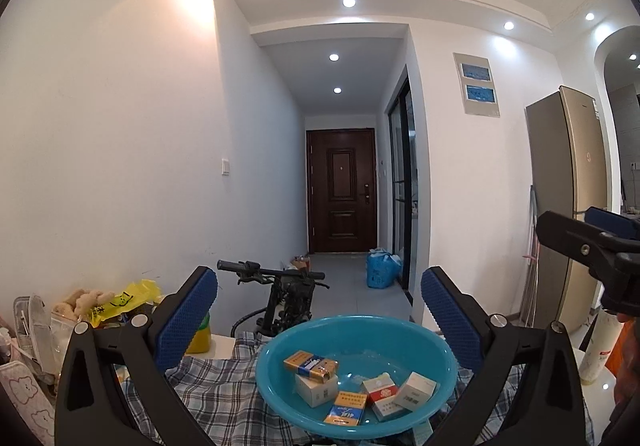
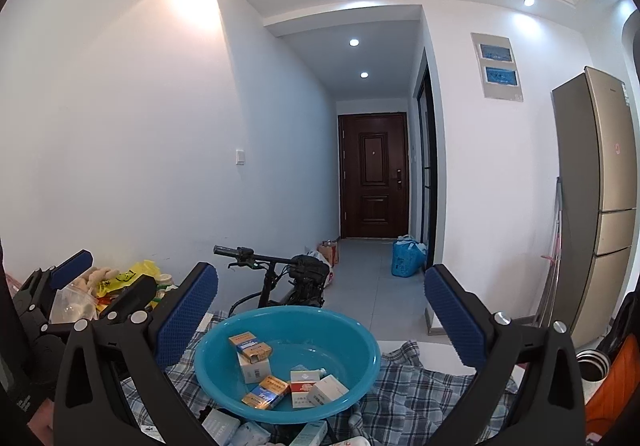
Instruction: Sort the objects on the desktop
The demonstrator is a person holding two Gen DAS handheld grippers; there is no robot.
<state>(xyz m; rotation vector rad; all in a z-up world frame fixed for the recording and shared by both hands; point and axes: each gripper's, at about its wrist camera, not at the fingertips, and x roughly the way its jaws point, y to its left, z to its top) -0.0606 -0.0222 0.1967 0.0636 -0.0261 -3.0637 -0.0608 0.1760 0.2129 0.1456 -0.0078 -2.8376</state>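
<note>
The left gripper, a black two-finger tool with blue textured pads, is held wide open with nothing between its fingers, and the right gripper of the same build is likewise spread wide and empty. Both hover above a round turquoise plastic basin that sits on a blue-and-white checked cloth spread over a white table. Inside the basin lie five small cardboard packs: an orange-and-blue pack leaning on top of a white box at the left, a second orange-and-blue pack lying flat at the front, a red-and-white pack just right of it, and a plain white pack resting against the basin's right side. In the right wrist view, a few more pale packets lie on the cloth just in front of the basin, partly cut off by the frame edge. Behind the table stands a black bicycle, and at the table's left edge sits a clutter of bags including a yellow plastic bag. A brown door closes the hallway beyond.
</note>
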